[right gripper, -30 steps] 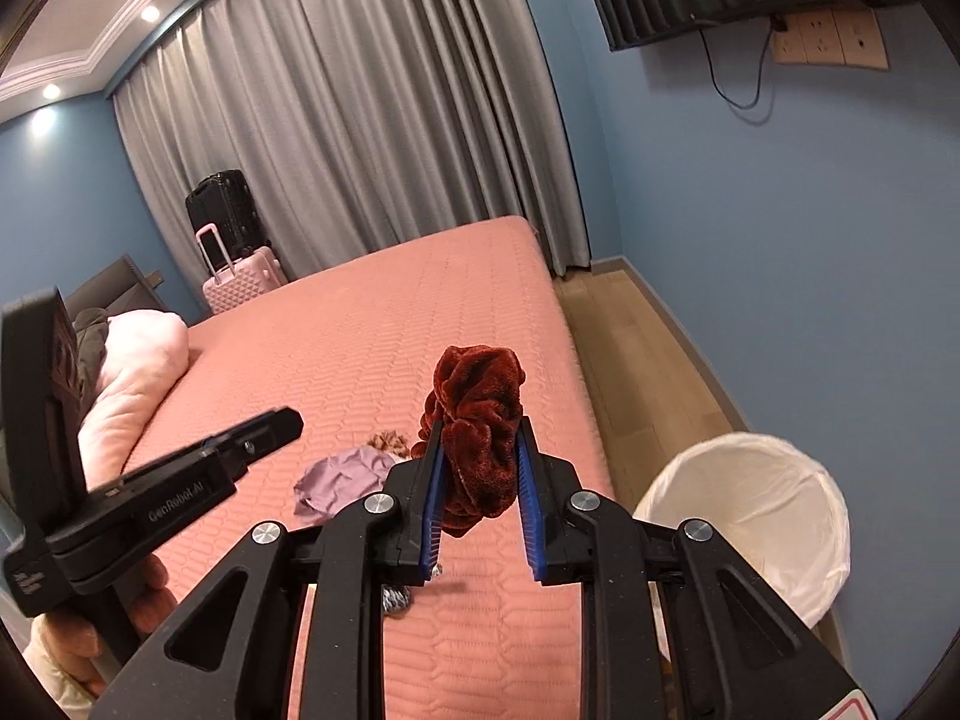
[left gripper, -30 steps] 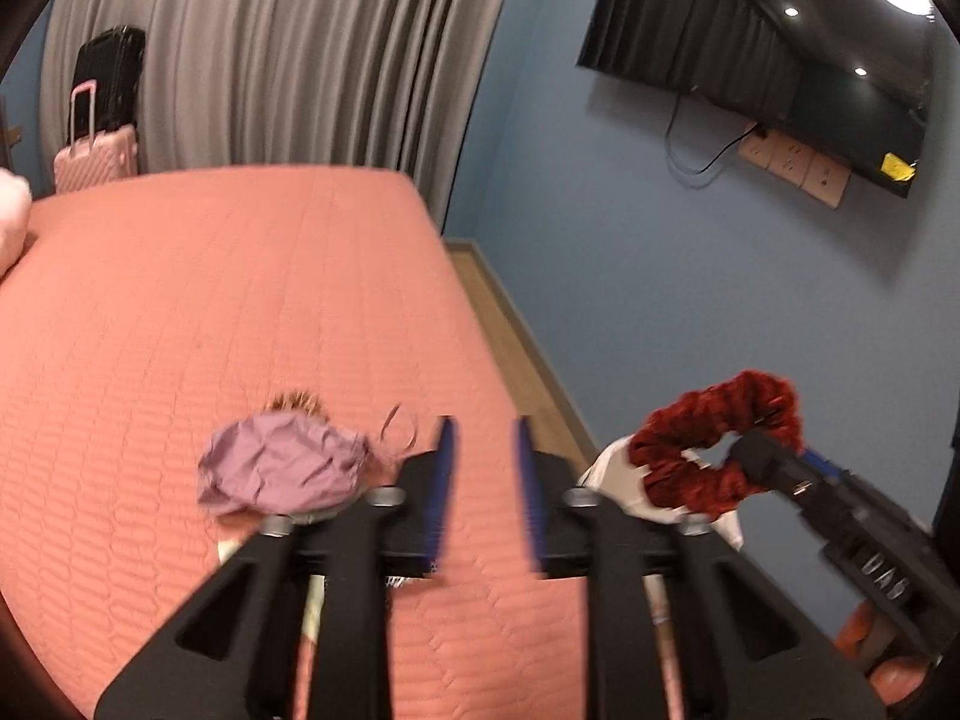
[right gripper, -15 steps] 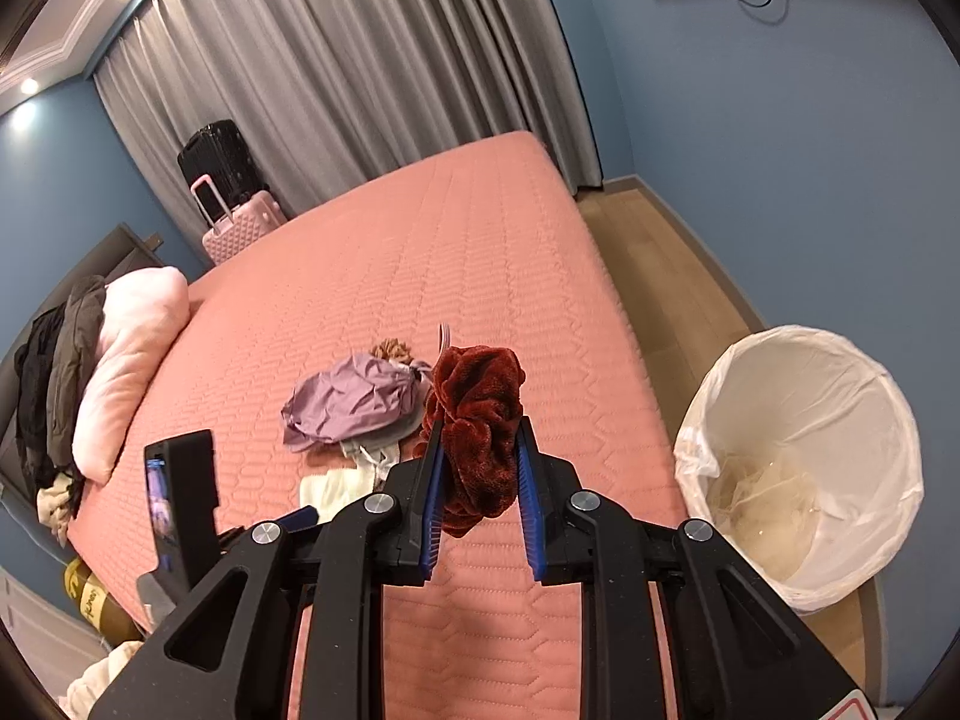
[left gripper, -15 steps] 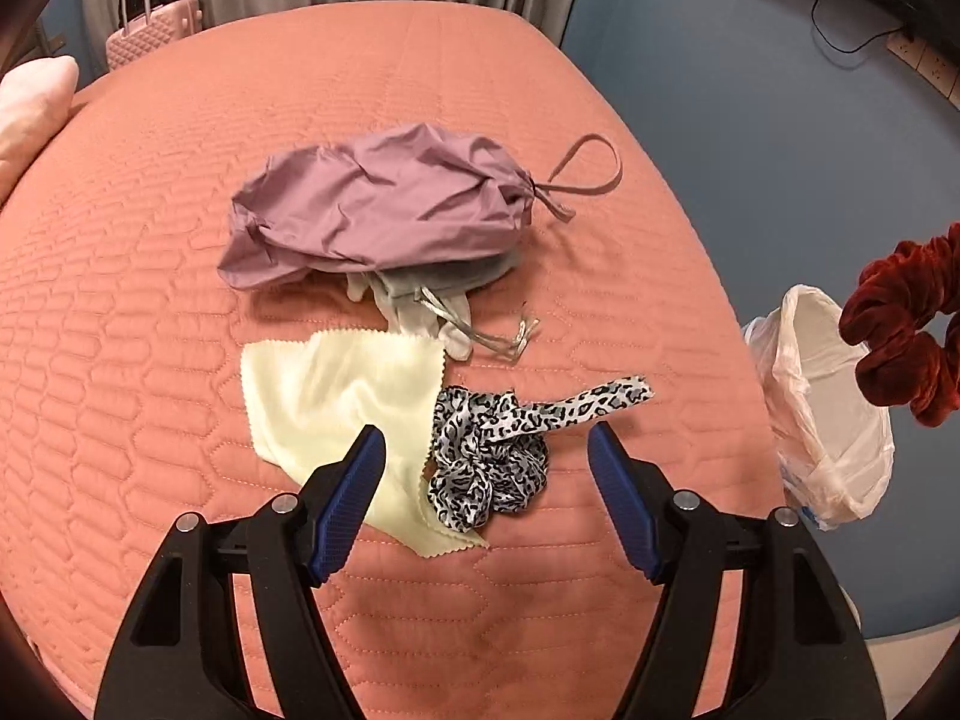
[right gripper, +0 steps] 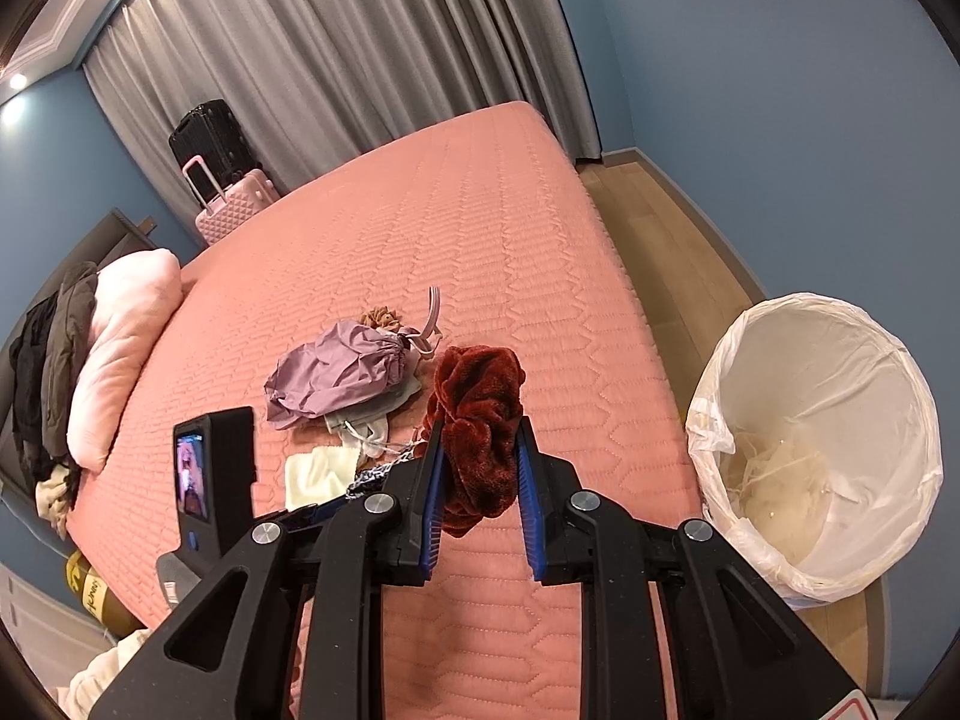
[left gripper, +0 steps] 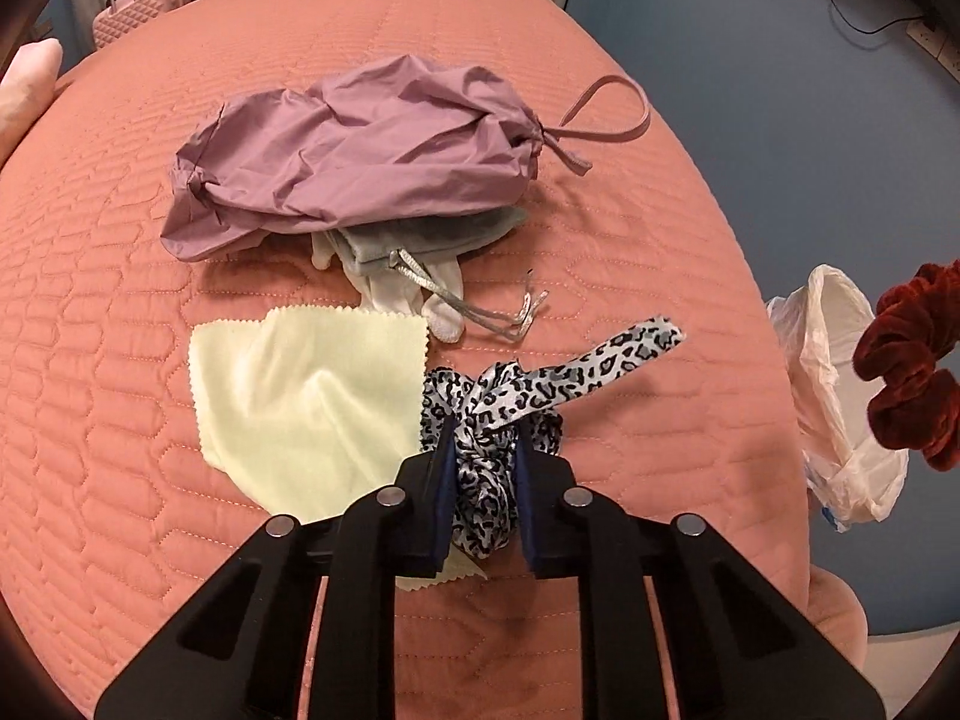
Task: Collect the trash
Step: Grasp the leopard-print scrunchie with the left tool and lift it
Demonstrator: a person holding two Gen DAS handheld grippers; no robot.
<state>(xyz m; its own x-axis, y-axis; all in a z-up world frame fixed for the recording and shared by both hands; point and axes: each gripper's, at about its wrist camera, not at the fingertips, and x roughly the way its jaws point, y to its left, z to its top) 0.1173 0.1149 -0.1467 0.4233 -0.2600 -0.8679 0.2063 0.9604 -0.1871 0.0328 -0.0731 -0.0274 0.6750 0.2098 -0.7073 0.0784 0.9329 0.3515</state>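
My left gripper (left gripper: 483, 438) is shut on a leopard-print scrunchie (left gripper: 510, 414) that lies on the pink bed (left gripper: 120, 360), beside a pale yellow cloth (left gripper: 306, 396). My right gripper (right gripper: 480, 456) is shut on a dark red velvet scrunchie (right gripper: 477, 414) and holds it above the bed's right side; the red scrunchie also shows in the left wrist view (left gripper: 912, 360). A white-lined trash bin (right gripper: 822, 438) stands on the floor to the right of the bed, with pale scraps inside; it also shows in the left wrist view (left gripper: 834, 390).
A purple drawstring bag (left gripper: 360, 144) lies on a grey pouch (left gripper: 420, 240) and a white glove (left gripper: 420, 294) farther up the bed. A small brown item (right gripper: 381, 318) sits behind the bag. Pillows (right gripper: 120, 348) and two suitcases (right gripper: 231, 204) are at the far left.
My left gripper has dropped onto the leopard-print scrunchie and closed on it; it was open half a second ago. My right gripper still holds the red scrunchie, with the bin now closer in view.
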